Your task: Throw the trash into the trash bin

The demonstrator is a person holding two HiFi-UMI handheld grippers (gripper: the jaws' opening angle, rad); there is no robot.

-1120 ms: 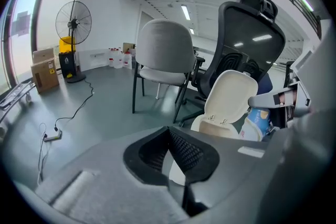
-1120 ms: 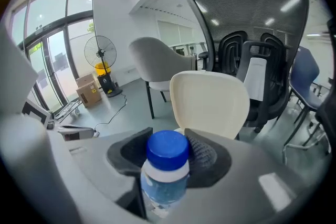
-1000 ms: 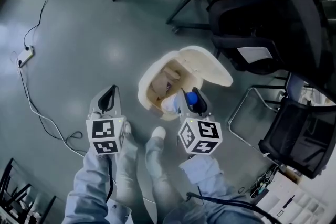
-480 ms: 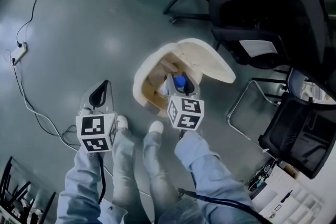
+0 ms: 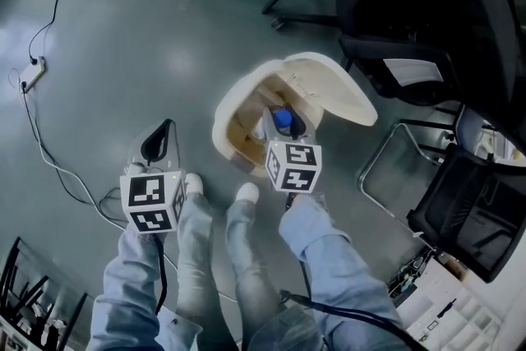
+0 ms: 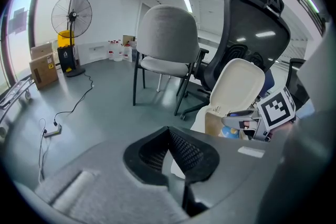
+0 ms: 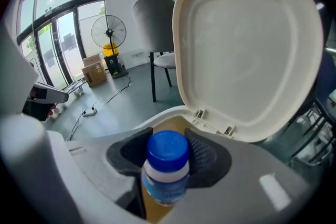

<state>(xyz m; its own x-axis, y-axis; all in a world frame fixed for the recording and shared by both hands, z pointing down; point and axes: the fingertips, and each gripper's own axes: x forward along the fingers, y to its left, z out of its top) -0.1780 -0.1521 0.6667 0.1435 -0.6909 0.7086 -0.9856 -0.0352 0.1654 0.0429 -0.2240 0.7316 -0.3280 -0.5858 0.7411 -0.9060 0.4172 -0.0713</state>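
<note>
The right gripper (image 7: pixel 169 150) has its jaws clenched on one white bottle (image 7: pixel 167 173) with a blue cap, held over the open mouth of the single cream trash bin (image 5: pixel 222 131), whose one lid (image 5: pixel 329 86) stands tipped back. The left gripper (image 6: pixel 169 136) hangs above the floor (image 5: pixel 123 29) well to the left of the bin, its jaws closed together with nothing between them. Behind the bin stand one grey chair (image 6: pixel 167 42) and one black mesh-backed chair (image 6: pixel 252 29), with one fan (image 6: pixel 72 17) further off.
</note>
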